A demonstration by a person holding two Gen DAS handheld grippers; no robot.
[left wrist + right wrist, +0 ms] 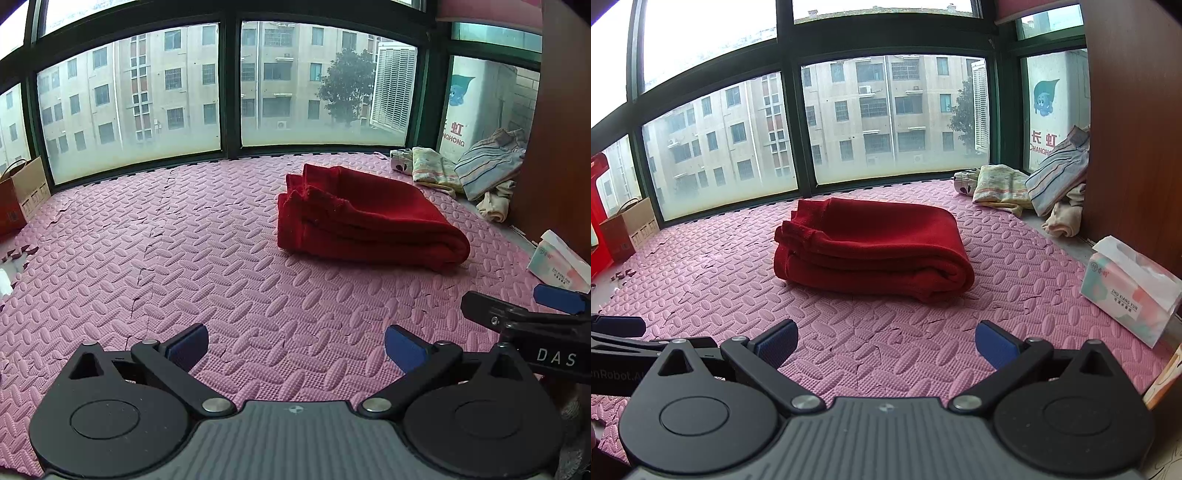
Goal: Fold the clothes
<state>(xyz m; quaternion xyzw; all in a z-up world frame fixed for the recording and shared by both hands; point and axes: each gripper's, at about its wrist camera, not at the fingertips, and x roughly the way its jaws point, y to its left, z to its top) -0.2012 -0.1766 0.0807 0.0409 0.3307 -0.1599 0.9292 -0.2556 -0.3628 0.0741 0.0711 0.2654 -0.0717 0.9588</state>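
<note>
While both grippers hang low over the pink mat [701,280], we hold nothing: the left gripper [295,347] has its jaws spread wide with only mat between the blue pads, and the right gripper [886,343] stands spread the same way. We keep them side by side, well short of the cloth, so each camera takes in the whole bundle. The red garment [875,247] lies in the middle of the mat as a thick, layered bundle, its rounded fold toward the right and its loose edges stacked at the left, which is how a folded piece would lie. More clothes [1027,188], a pale printed piece, a striped one and a cream one, sit crumpled in the far right corner by the window, apart from the red one. A tissue pack [1126,295] rests at the right edge by the wooden panel, and a cardboard box [628,225] stands far left. We judge the red piece folded as it lies; the corner heap looks unfolded.
</note>
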